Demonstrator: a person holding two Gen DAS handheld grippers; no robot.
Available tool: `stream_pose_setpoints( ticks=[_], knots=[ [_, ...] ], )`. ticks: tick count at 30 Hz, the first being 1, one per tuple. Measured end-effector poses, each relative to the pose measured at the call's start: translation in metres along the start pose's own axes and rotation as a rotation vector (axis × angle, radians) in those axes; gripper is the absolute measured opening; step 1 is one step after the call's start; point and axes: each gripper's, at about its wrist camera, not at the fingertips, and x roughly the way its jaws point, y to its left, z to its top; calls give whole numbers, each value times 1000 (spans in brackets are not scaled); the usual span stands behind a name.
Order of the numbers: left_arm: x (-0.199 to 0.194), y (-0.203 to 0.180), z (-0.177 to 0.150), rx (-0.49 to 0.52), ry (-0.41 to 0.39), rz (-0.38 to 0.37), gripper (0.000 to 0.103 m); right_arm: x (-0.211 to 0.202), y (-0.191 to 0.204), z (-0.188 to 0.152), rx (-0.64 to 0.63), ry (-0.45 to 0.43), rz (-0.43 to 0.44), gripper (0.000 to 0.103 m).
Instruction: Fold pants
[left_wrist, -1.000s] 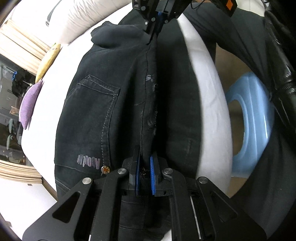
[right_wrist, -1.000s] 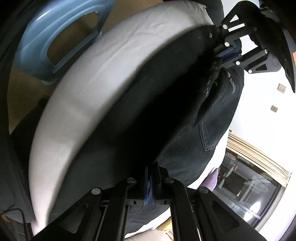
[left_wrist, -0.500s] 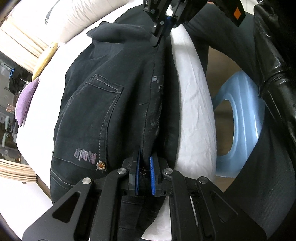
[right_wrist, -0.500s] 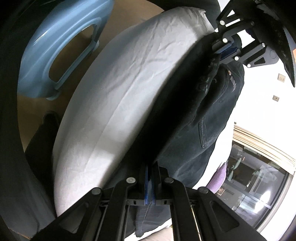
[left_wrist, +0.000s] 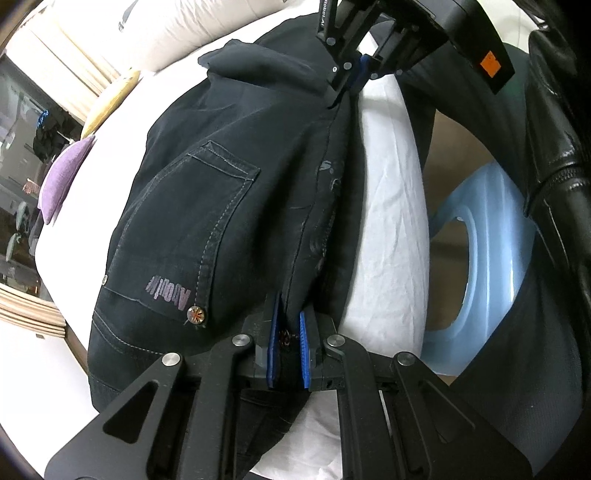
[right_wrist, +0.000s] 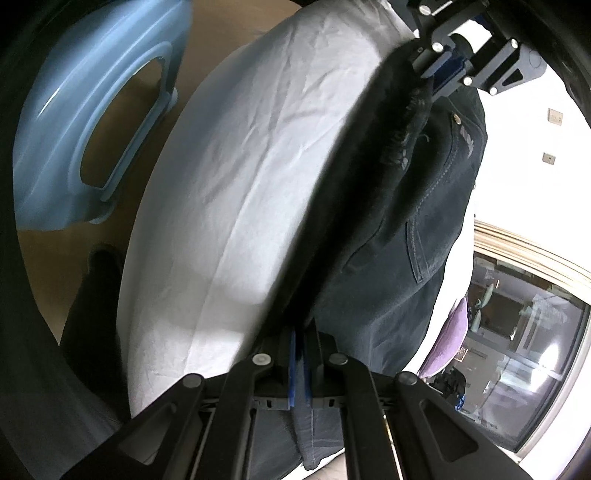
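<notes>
Dark denim pants (left_wrist: 221, 206) lie folded lengthwise on a white bed (left_wrist: 391, 206), back pocket and logo facing up. My left gripper (left_wrist: 290, 332) is shut on the waistband end near the button. My right gripper (right_wrist: 300, 354) is shut on the pants' fabric at the other end; it shows at the top of the left wrist view (left_wrist: 351, 79). The left gripper shows at the top of the right wrist view (right_wrist: 445, 68). The pants (right_wrist: 388, 236) stretch taut between both grippers, lifted along the folded edge near the bed's side.
A light blue plastic stool (left_wrist: 480, 258) stands on the floor beside the bed, also in the right wrist view (right_wrist: 74, 140). A purple cushion (left_wrist: 62, 181) and a yellow one (left_wrist: 110, 99) lie on the bed's far side, with white pillows (left_wrist: 147, 33). A black leather sleeve (left_wrist: 561, 147) is at right.
Both grippers have carried the folded pants sideways, away from the bed's edge toward its middle. More white sheet now shows beside the pants. Both stay shut.
</notes>
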Motion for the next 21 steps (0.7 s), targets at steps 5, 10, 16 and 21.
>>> stream_pose_setpoints(
  ticks=[5, 10, 16, 21],
  knots=[
    [-1, -6, 1, 16, 4, 19, 8, 3, -6, 1, 16, 2, 1, 5],
    [-1, -9, 0, -3, 0, 37, 8, 15, -10, 3, 27, 7, 0, 5],
    [-1, -16, 0, 9, 29, 103, 10, 16, 9, 10, 46, 22, -7, 7],
    [-18, 4, -10, -67, 107, -10, 30, 14, 4, 10, 121, 30, -7, 8]
  ],
)
